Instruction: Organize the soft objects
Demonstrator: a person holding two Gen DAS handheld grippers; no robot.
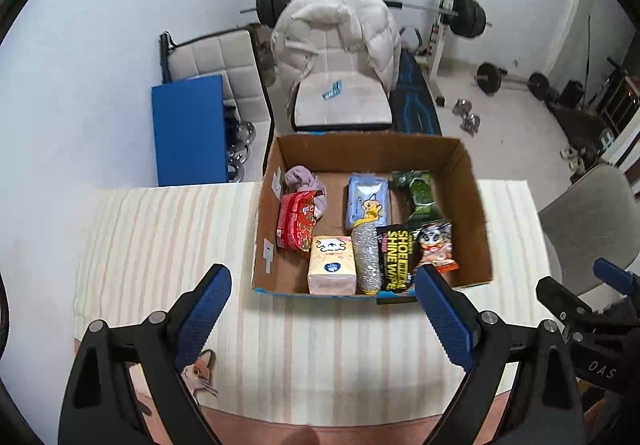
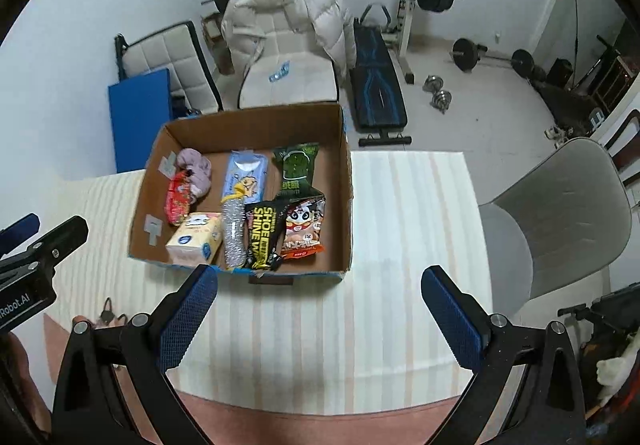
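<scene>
Left gripper (image 1: 322, 285) and right gripper (image 2: 319, 285): fingers spread, empty, hovering over table (image 2: 400, 205). Soft packets packed in cardboard box (image 2: 346, 181) just ahead of fingers; sorting seemingly finished.

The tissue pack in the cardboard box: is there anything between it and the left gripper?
Only the near wall of the cardboard box stands between them. The left gripper is open and holds nothing, hovering over the striped tablecloth. The tissue pack lies just behind that wall, touching the silver mesh bundle, so coming from above looks free.
</scene>
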